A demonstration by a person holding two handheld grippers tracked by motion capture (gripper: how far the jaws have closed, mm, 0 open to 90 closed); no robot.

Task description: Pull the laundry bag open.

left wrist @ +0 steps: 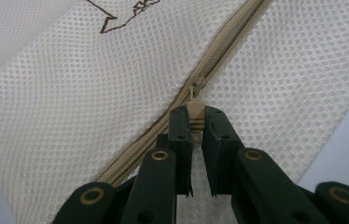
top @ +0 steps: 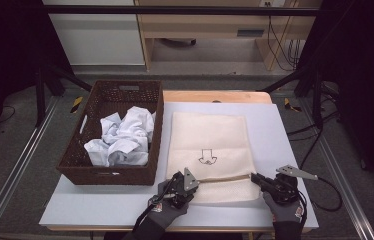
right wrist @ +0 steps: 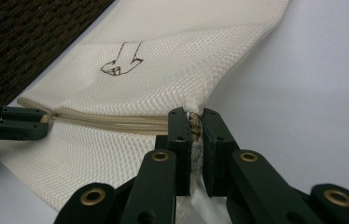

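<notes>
One cream mesh laundry bag (top: 210, 150) with a small dark drawn mark – flat on the white table sheet (top: 285, 145), just right of the basket

One tan zipper (right wrist: 116, 122) across the bag's near end

One zipper pull tab (left wrist: 195, 111) – pinched between the left gripper (left wrist: 196, 122) jaws, nearly closed upon it

One bag edge at the zipper's right end (right wrist: 194, 120) – clamped by the right gripper (right wrist: 194, 125), jaws likewise almost together

Two gloved hands at the near table edge

One dark brown woven basket (top: 75, 162), left of the bag, holding one heap of crumpled white cloth (top: 122, 137)
</notes>
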